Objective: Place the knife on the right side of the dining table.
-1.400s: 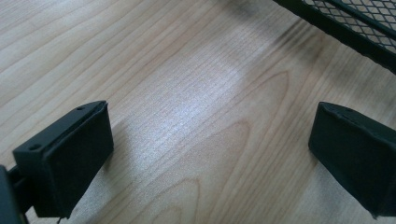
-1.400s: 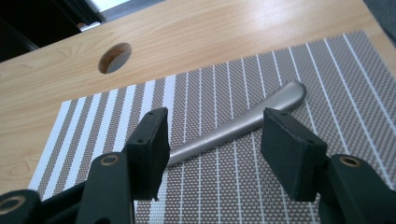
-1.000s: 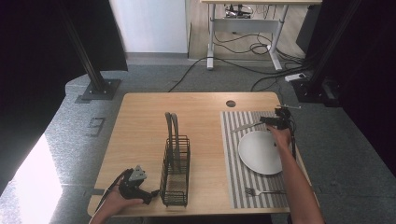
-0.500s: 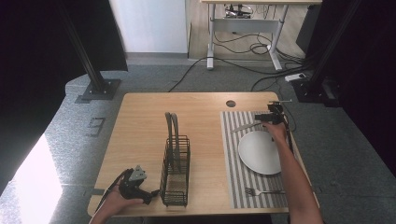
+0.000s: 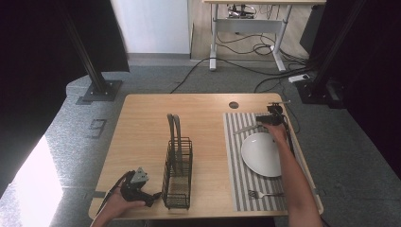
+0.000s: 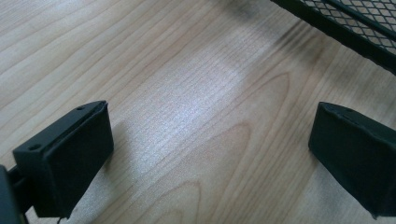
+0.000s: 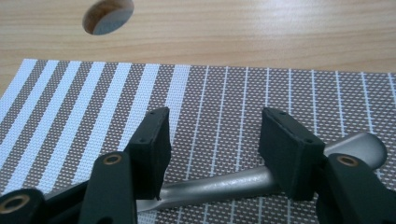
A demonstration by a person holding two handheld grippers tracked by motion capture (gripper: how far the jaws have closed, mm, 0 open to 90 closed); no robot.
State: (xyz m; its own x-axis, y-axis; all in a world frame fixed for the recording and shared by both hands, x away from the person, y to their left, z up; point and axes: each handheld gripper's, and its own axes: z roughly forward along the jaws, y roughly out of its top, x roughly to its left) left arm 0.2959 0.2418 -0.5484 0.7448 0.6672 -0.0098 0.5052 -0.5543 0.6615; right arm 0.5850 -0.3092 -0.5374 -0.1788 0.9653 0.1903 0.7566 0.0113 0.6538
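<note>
- My right hand-held gripper [image 7: 212, 151] is black, jaws and all; my left hand-held gripper [image 5: 137, 187] is black with a grey plate on top.
- The knife [image 7: 224, 184] is dull silver.
- The mat [image 7: 93, 107] is grey with white stripes.
- The plate [image 5: 262, 153] is plain white.
- The rack [image 5: 178, 172] is black wire mesh.
- The worktop [image 6: 187, 93] is pale wood grain.

A table [image 5: 142, 127] holds a wire rack [image 5: 178, 172] near its middle, toward the near edge. To the right of the rack lies a mat [image 5: 239, 179]. A plate [image 5: 262, 153] sits on the mat. A fork [image 5: 265, 194] lies on the mat in front of the plate. A knife [image 5: 246, 128] lies on the mat behind the plate, and the right gripper [image 5: 269, 119] is over its handle. A hole [image 5: 233, 104] sits in the table behind the mat. The left gripper [image 5: 153, 196] rests left of the rack, near the front edge
</note>
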